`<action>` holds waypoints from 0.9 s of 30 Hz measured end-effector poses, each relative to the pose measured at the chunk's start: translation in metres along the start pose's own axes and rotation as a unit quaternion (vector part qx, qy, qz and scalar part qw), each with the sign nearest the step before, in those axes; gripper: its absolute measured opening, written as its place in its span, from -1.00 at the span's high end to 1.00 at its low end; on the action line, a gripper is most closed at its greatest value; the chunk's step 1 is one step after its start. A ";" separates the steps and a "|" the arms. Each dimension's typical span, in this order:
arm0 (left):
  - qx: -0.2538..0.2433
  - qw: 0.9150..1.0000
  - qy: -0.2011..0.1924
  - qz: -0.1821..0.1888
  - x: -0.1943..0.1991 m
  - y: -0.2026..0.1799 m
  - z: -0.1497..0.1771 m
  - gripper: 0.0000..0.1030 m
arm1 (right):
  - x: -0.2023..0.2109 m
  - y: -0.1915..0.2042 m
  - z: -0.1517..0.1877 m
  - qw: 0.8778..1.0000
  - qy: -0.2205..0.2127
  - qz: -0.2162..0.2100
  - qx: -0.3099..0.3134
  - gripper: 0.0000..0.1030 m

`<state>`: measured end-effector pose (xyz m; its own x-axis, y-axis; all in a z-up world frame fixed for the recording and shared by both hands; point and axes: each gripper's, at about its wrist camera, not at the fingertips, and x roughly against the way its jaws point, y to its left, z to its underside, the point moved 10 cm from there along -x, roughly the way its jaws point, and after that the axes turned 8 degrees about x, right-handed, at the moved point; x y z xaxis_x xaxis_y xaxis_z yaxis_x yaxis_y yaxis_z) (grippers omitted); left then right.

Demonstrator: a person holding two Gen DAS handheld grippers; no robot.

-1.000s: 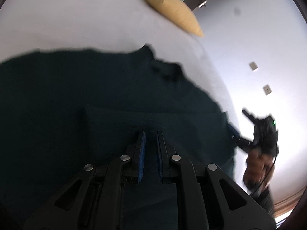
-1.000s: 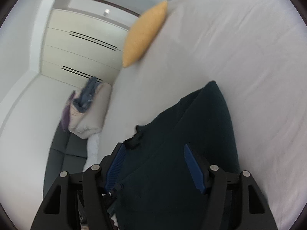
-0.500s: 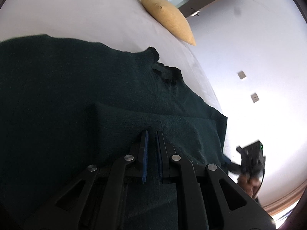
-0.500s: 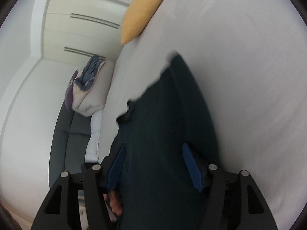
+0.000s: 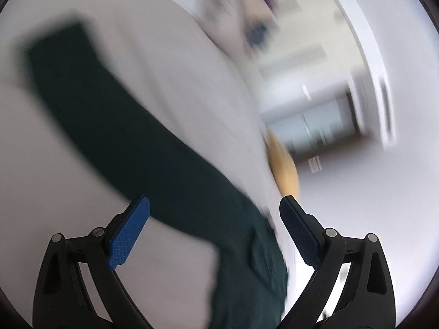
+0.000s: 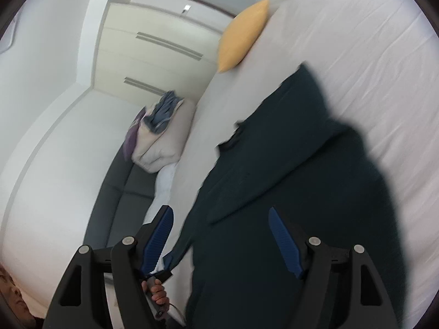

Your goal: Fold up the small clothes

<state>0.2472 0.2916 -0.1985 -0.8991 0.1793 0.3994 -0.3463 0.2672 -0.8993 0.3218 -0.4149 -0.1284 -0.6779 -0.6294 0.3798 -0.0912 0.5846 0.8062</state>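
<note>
Right wrist view: the dark green sweater (image 6: 288, 181) lies on the white bed (image 6: 370, 54), just below the yellow pillow (image 6: 242, 35). The right hand-held gripper (image 6: 223, 242) is spread wide, released. The left hand-held gripper (image 5: 214, 227), blurred, also seems released over the sweater.

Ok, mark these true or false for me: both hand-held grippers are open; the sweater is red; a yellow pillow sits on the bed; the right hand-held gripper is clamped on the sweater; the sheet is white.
1. Both the left hand-held gripper and the right hand-held gripper are open. True.
2. The sweater is red. False: it is dark green.
3. A yellow pillow sits on the bed. True.
4. The right hand-held gripper is clamped on the sweater. False: its jaws stand apart.
5. The sheet is white. True.
</note>
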 end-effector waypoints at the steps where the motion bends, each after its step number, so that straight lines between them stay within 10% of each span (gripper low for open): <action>1: 0.022 1.000 -0.020 -0.005 0.011 0.013 -0.015 -0.84 | -0.006 0.007 0.005 1.000 0.006 0.000 0.003 -0.47; 13: 0.186 0.979 -0.076 0.020 0.016 0.081 -0.111 -0.67 | -0.057 0.074 0.044 0.999 0.045 -0.015 0.018 -0.47; 14: 0.190 0.979 -0.077 0.017 0.012 0.082 -0.115 -0.56 | -0.059 0.076 0.045 0.999 0.046 -0.015 0.020 -0.47; 16: 0.197 0.978 -0.062 0.031 0.000 0.085 -0.119 0.42 | -0.058 0.077 0.049 0.998 0.050 -0.013 0.024 -0.47; 18: 0.205 0.977 -0.055 0.019 -0.022 0.088 -0.121 0.66 | -0.059 0.077 0.050 0.998 0.049 -0.011 0.023 -0.47; 22: 0.137 0.988 -0.070 -0.007 -0.024 0.071 -0.125 0.82 | -0.055 0.072 0.049 0.999 0.041 -0.005 0.024 -0.47; 27: -0.045 0.998 -0.046 -0.017 -0.044 -0.038 -0.086 0.84 | -0.052 0.059 0.047 0.999 0.038 0.006 0.022 -0.47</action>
<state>0.3230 0.3550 -0.1667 -0.9093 0.0814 0.4080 -0.3558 0.3562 -0.8640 0.3175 -0.3238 -0.1222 -0.6225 -0.6576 0.4242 -0.1167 0.6140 0.7806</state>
